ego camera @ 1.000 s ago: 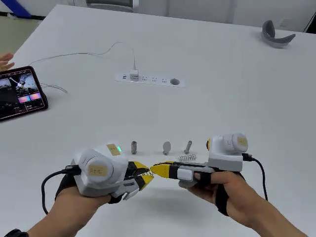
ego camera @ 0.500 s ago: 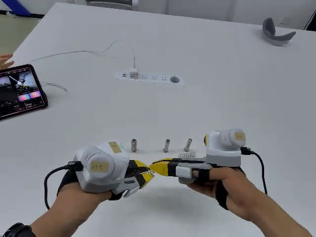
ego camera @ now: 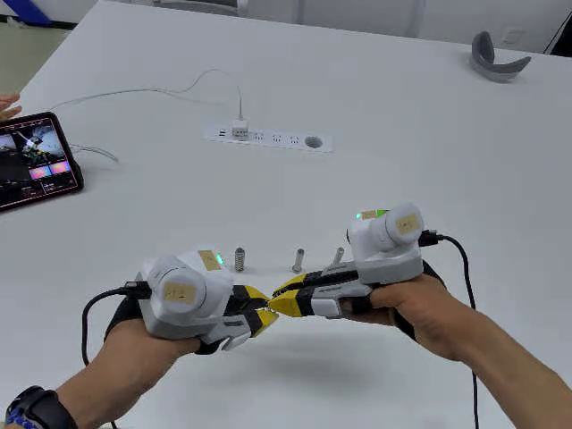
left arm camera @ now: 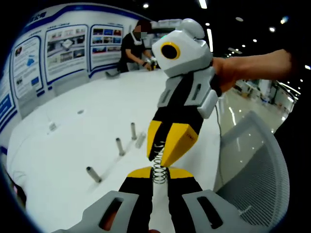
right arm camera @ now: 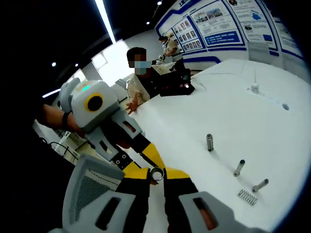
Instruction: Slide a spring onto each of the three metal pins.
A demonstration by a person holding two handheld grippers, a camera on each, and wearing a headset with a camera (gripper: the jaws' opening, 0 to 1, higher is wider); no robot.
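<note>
- my left gripper [ego camera: 257, 315] and right gripper [ego camera: 284, 302] meet tip to tip above the table [ego camera: 402, 134], both clamped on the held spring [left arm camera: 158, 169].
- beyond them: left pin [ego camera: 239, 252] wearing a fitted spring [right arm camera: 209, 141], bare middle pin [ego camera: 298, 260], and right pin [ego camera: 337, 257] beside a loose spring [right arm camera: 247, 196].

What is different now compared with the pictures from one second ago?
The right gripper has tilted rear-up and drawn closer to the left gripper; their tips now meet on one spring. The three pins and the loose spring on the table stayed where they were.
</note>
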